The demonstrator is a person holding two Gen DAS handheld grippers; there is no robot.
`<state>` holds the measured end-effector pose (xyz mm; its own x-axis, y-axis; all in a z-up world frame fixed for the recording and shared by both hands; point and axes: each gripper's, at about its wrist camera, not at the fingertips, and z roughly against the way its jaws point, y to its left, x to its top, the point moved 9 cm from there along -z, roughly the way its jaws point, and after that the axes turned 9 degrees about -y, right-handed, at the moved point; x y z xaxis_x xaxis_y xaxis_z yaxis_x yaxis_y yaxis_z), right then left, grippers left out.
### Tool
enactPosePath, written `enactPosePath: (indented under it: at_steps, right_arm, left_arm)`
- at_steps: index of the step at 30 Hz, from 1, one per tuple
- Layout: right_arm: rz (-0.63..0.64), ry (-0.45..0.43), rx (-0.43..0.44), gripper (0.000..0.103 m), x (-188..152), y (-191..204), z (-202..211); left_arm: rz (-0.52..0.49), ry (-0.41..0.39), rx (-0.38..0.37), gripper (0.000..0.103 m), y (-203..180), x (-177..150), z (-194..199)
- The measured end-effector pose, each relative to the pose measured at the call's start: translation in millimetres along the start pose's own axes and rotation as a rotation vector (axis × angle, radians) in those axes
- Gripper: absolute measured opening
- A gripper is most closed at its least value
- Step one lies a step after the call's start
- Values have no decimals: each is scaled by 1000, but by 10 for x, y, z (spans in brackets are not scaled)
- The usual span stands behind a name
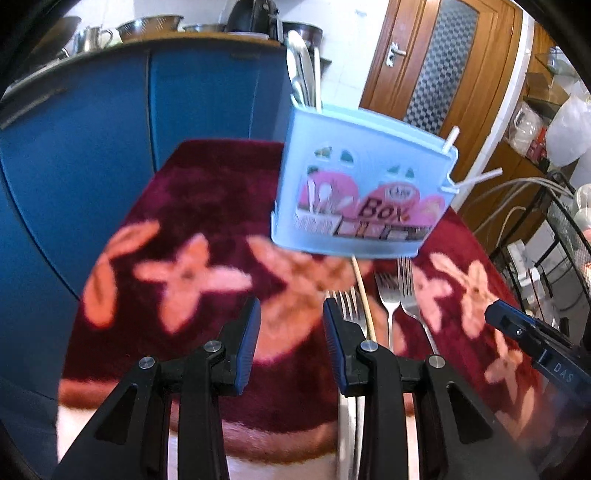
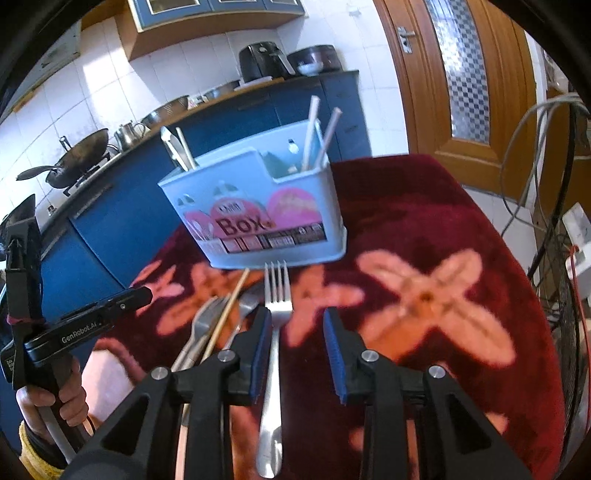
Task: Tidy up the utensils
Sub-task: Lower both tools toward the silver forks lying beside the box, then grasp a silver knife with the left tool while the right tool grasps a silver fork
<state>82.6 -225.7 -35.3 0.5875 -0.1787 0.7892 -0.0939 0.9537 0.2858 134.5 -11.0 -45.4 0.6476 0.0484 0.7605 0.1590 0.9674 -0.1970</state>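
While jaws gape: right gripper (image 2: 293,349) and left gripper (image 1: 291,343) both empty.
Fork (image 2: 275,332): lower centre, touching left pad.
Box (image 2: 255,218): centre.
Risk: one-sided contact shoves fork into neighbouring forks (image 2: 201,326).

A home kitchen: blue base cabinets (image 2: 207,122) under a worktop at ten o'clock carry a wok (image 2: 79,146), a kettle (image 2: 129,133), colanders (image 1: 149,26) and an air fryer (image 2: 260,61); white wall tiles (image 2: 177,66), wooden door (image 2: 458,74) at one o'clock.
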Motion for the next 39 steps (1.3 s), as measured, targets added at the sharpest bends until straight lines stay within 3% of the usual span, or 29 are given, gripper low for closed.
enactPosePath:
  at_steps: [16, 24, 31, 39]
  right_arm:
    - [-37, 57, -2, 32, -193, -139, -122]
    - [-48, 67, 1, 32, -219, -175, -159]
    - [-48, 69, 4, 32, -218, -165, -169]
    - [-46, 60, -2, 32, -199, -181, -166]
  left_arm:
    - [-74, 125, -11, 35, -211, -276, -316]
    - [-72, 127, -27, 35, -226, -276, -355]
    - [-65, 145, -107, 35, -374, -325, -358]
    - [-2, 114, -76, 35, -187, -239, -287]
